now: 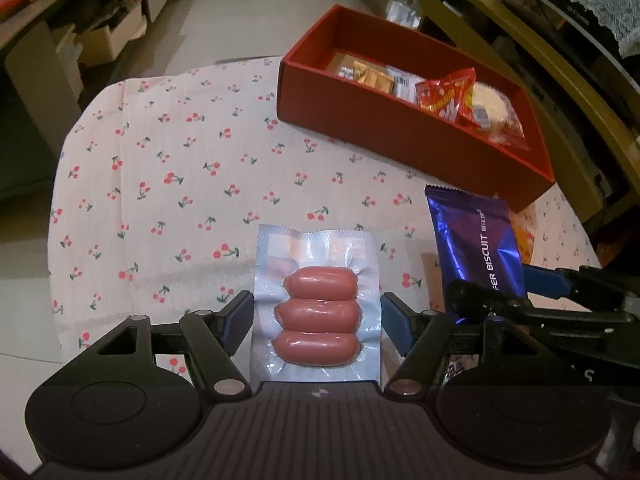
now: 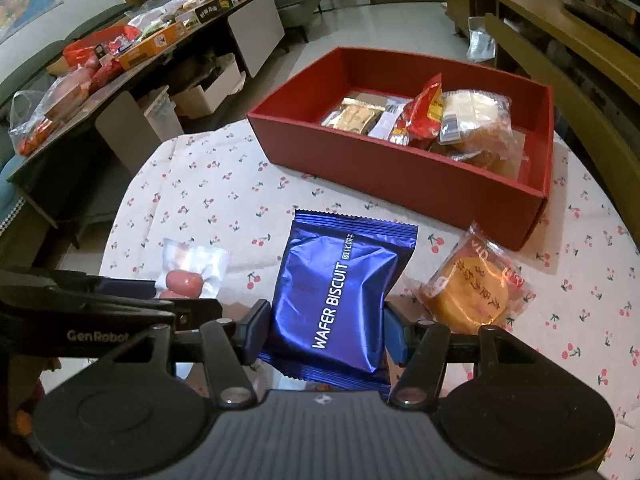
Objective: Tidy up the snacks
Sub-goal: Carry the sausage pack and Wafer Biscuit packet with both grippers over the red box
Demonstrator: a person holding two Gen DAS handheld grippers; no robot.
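A clear vacuum pack of three pink sausages (image 1: 320, 308) sits between the blue pads of my left gripper (image 1: 318, 312), which press on its two side edges; the pack shows again in the right wrist view (image 2: 188, 276). My right gripper (image 2: 326, 324) is shut on a shiny blue wafer biscuit packet (image 2: 340, 288), which also stands upright at the right of the left wrist view (image 1: 480, 248). Beyond both lies an open red box (image 2: 380, 168) (image 1: 360, 108) holding several wrapped snacks. A wrapped orange pastry (image 2: 468, 292) lies on the cloth just right of the biscuit packet.
A round table under a cherry-print cloth (image 1: 180, 160) carries everything; its edge curves away on the left and far side. A low cabinet (image 2: 120, 48) piled with snack boxes stands at the left. Wooden furniture (image 2: 540, 20) runs along the right behind the box.
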